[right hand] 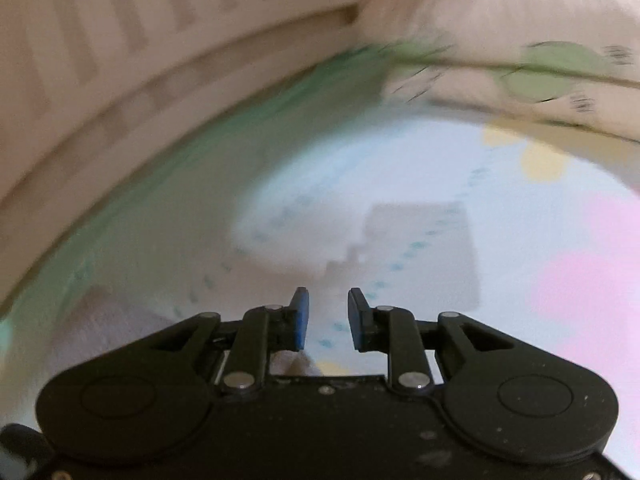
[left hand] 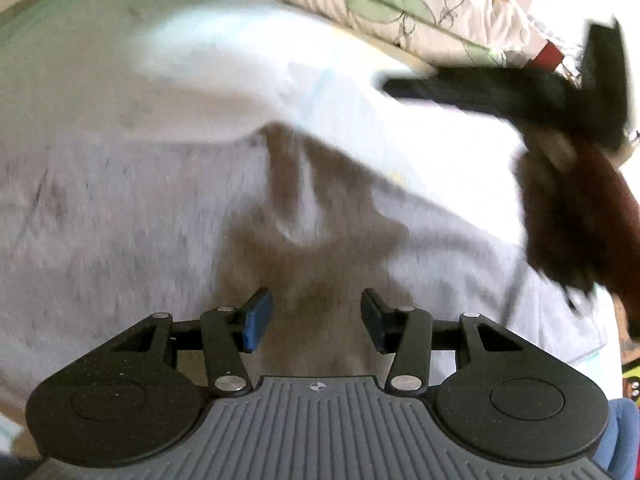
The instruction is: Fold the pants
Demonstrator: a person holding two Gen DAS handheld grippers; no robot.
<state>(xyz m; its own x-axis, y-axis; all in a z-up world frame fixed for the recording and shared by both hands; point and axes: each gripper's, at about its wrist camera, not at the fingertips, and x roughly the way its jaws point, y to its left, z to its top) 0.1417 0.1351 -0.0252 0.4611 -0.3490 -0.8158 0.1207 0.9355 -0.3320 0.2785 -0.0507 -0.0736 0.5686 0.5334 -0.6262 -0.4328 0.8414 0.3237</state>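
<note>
While both hover released, left gripper (left hand: pixel 316 320) overlooks grey pants (left hand: pixel 120 200) (blurred), right gripper (right hand: pixel 327 318) the bedsheet (right hand: pixel 400 168).

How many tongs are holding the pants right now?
0. The left tongs hover open over the light grey fabric pants; the right tongs hang open over the pastel patterned bedsheet.

left gripper (left hand: pixel 316 320) jaws apart, right gripper (right hand: pixel 328 318) jaws apart, both empty

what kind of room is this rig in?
Most likely a bedroom, working on a bed: a patterned bedsheet as the surface, a leaf-print pillow at its far edge, and the grey pants spread on it. Both frames are motion-blurred.
</note>
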